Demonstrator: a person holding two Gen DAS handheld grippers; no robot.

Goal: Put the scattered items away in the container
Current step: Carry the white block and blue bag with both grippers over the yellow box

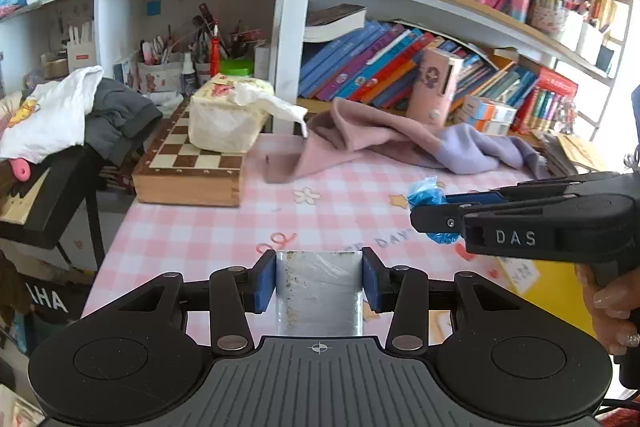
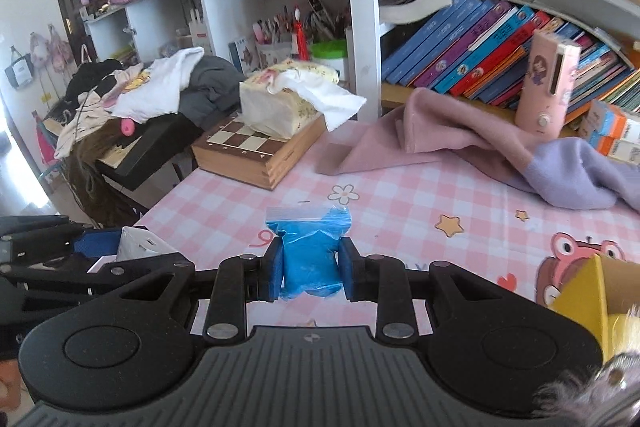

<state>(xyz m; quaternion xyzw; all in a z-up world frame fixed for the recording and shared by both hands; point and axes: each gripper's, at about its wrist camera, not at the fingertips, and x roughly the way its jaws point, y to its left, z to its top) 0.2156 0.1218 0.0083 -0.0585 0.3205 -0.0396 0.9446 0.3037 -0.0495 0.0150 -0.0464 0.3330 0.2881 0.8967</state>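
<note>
Pink checked tablecloth [image 2: 420,187] covers the desk; its left edge drops off just past the left gripper, and the middle stretch of cloth ahead lies open.

Chessboard box [image 2: 256,151], one, at the far left corner, a tissue pack [image 2: 280,103] resting on top.

Pink-and-lilac garment [image 2: 480,139], one, heaped along the back against the bookshelf.

Yellow container [image 2: 580,287], one, at the near right; only its corner and open mouth show.

Left gripper [image 1: 319,281]: blue pads pressed against both sides of one clear, silvery packet [image 1: 319,291], long axis running straight away from the camera, held above the tablecloth near the front edge.

Right gripper [image 2: 311,269]: jaws narrow, clamped on one blue zip bag [image 2: 310,251], upright, long axis vertical, seal strip on top. From the left wrist it comes in from the right, fingers pointing left, the bag [image 1: 428,195] bulging out past the tips, just beside the left gripper.
</note>
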